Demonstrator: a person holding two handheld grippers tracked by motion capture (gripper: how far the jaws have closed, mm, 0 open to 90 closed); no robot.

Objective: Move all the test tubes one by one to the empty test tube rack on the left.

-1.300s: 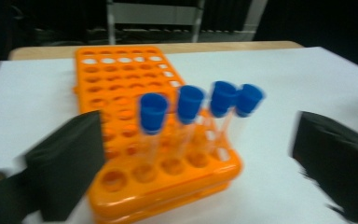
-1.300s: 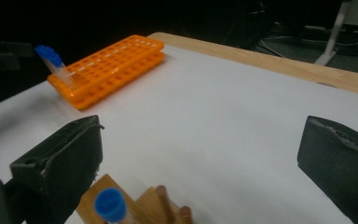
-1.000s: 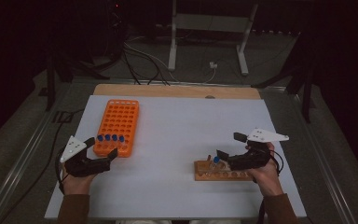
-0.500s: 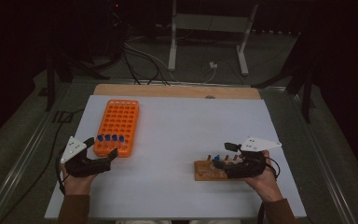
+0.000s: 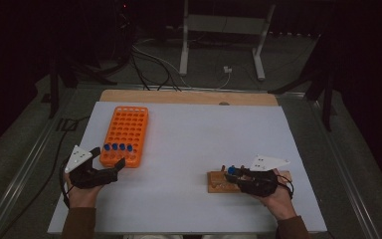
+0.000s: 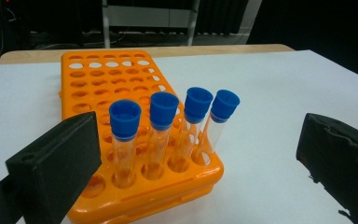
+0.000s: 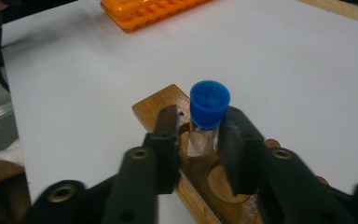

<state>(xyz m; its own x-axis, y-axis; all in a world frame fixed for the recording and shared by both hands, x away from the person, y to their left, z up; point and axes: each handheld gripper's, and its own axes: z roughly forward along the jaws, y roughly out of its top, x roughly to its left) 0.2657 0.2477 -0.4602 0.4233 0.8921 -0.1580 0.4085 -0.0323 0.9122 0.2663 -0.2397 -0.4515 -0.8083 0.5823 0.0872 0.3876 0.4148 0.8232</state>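
A clear tube with a blue cap [image 7: 209,103] stands upright in a hole of a small wooden block [image 7: 161,106] at the table's right front [image 5: 216,184]. My right gripper [image 7: 198,135] reaches down over the block [image 5: 231,174]; its jaws have just been closing around the tube. The tube stands between the pads with a thin gap still showing at the left pad. My left gripper [image 5: 109,157] rests open at the near end of an orange rack [image 5: 127,124]. Several blue-capped tubes [image 6: 163,112] stand in the rack's near row, ahead of the wide-apart jaws [image 6: 198,161].
The white table top [image 5: 204,139] ends in a wooden strip [image 5: 189,97] at the far side. Most holes of the orange rack [image 6: 102,74] are empty. Beyond the table, metal stand legs [image 5: 221,45] and cables lie on the dark floor.
My right gripper has come down and a little left onto the wooden block, and its jaws have narrowed around the tube there. The left hand has stayed where it was.
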